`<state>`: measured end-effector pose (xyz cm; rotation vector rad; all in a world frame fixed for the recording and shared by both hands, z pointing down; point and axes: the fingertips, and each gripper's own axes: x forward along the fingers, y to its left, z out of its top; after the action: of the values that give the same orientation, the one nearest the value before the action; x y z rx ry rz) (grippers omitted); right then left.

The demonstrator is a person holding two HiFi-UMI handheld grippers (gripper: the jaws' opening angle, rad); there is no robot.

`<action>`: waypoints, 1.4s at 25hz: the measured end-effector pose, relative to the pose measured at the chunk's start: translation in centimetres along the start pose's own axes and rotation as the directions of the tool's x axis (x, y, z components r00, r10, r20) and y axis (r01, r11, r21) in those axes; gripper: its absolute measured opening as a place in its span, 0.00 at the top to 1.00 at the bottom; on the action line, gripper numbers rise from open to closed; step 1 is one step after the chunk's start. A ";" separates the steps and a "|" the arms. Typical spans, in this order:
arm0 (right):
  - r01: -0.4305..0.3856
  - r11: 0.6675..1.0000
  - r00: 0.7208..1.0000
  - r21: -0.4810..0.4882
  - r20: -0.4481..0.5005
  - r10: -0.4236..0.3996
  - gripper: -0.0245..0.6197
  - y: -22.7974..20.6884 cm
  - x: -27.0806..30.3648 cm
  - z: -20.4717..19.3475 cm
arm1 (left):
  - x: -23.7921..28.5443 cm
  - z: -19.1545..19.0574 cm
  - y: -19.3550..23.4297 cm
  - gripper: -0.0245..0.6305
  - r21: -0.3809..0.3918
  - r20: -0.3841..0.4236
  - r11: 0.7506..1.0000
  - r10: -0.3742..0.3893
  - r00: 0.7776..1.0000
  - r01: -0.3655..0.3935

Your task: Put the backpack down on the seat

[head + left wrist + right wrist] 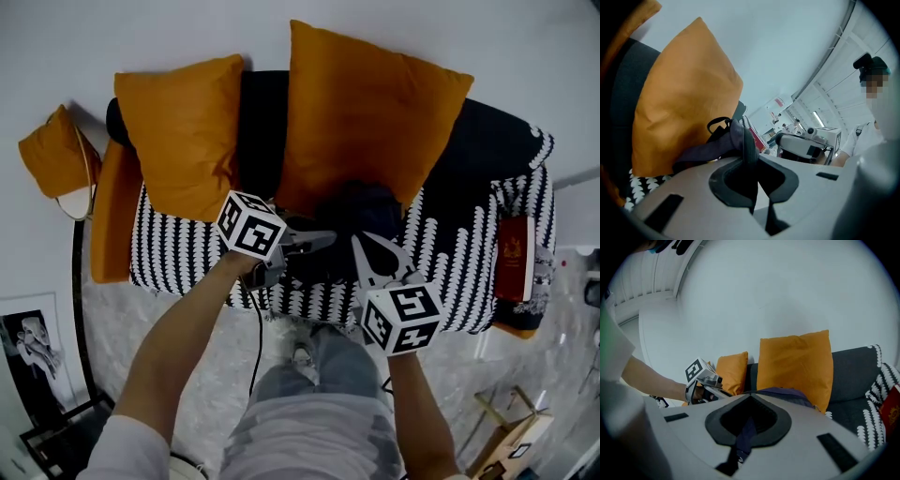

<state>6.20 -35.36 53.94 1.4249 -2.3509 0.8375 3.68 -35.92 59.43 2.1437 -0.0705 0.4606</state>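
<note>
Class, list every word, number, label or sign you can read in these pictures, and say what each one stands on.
No text can be read anywhere.
Red book: gold emblem and print, too small to read.
Left cube and right cube: black-and-white square patterns only, no letters or numbers.
Wall notice, far off in the left gripper view: red and white, too blurred to read.

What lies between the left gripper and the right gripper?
The dark fabric backpack, seen in the head view; the left gripper and the right gripper are both shut on its straps.
</note>
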 end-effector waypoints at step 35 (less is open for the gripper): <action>-0.069 0.998 0.993 0.004 -0.093 0.069 0.96 -2.6 6.1 0.4 | -2.6 2.9 11.4 0.54 -0.060 0.101 0.895 0.446 0.889 -0.442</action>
<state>5.54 -40.92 57.51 1.2830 -2.3419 0.9028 -0.38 -45.21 65.95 2.1126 -0.6415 0.5943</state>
